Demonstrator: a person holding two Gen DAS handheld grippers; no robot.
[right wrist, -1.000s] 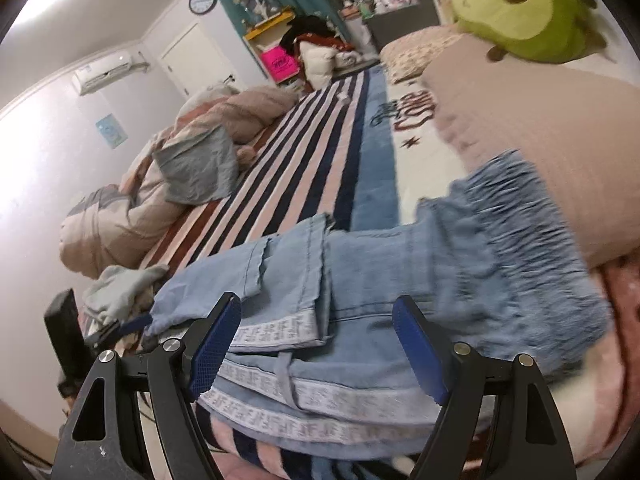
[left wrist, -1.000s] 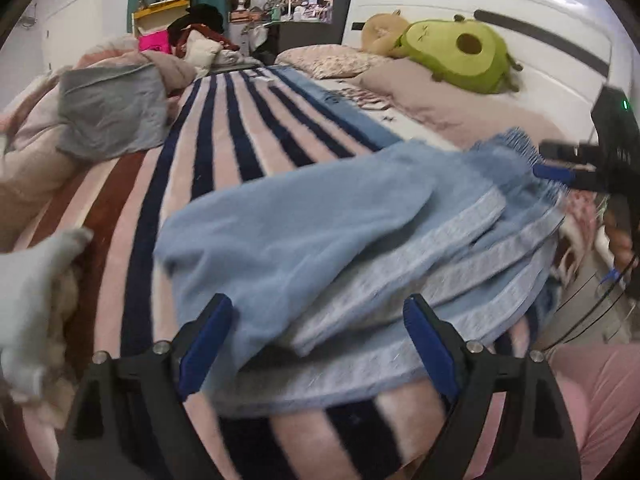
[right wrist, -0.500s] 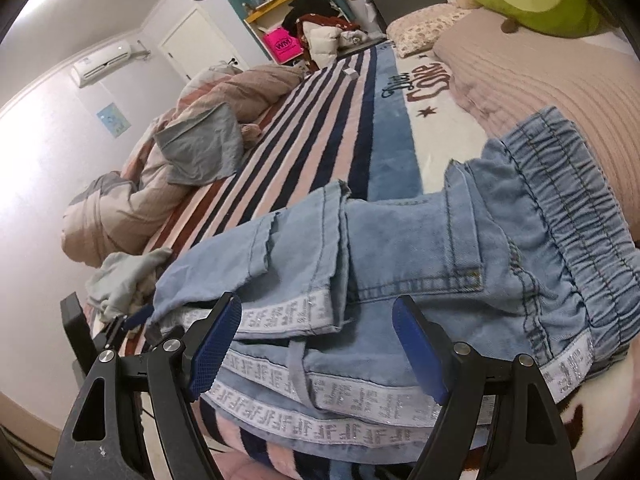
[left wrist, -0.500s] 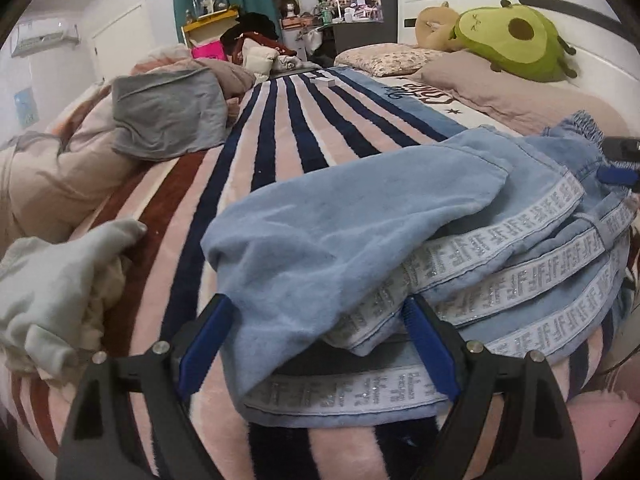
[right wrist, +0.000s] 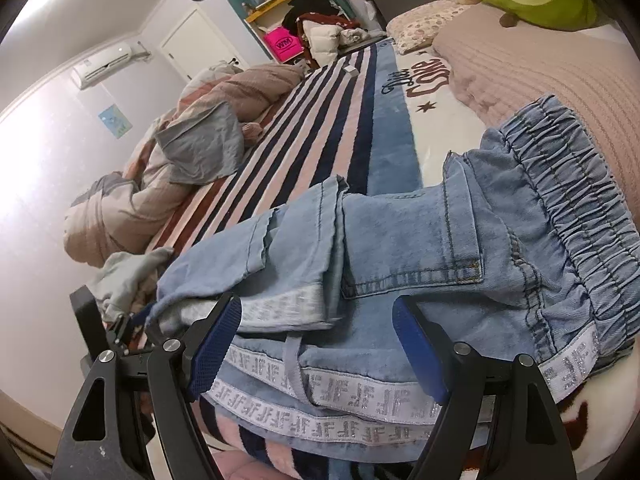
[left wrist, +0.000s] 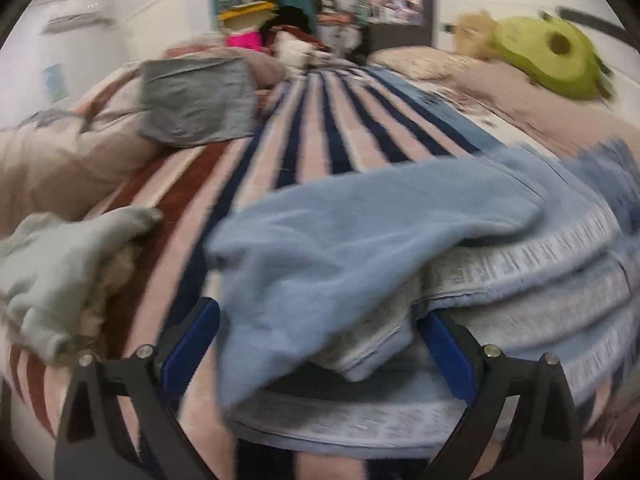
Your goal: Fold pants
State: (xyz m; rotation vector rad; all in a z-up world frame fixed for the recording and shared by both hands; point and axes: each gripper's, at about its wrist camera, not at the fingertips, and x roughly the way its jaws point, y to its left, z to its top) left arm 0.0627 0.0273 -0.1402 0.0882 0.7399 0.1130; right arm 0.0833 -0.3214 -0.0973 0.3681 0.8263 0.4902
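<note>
- Two views, and the left wrist one is smeared with blur: the pants point(left wrist: 360, 240) read only as a pale blue heap, their lettered side tape a grey streak.
- Pants lie folded on the striped blanket point(right wrist: 312, 120) of the bed, elastic waistband toward the pink bedspread point(right wrist: 520, 52), near edge cut off behind both tools.
- Left gripper point(left wrist: 316, 344) has its jaws opening; the folded leg end sits between them, and the right blue pad looks just beside the cloth, though the blur hides whether they touch.
- Right gripper point(right wrist: 316, 340) hangs with jaws apart over the taped edge, no squeeze on the cloth visible.
- Against half a second ago, the left pads stand wider and that view has gone soft; the right view has kept its framing and the pants their fold.
- Only the right view shows the left tool, black, partly hidden behind the leg end, plus crisp denim stitching and the pocket seam.
- Only the left view shows the whole green plush point(left wrist: 552, 60); the grey-green garment point(left wrist: 64, 272) at the bed's edge is clipped there.
</note>
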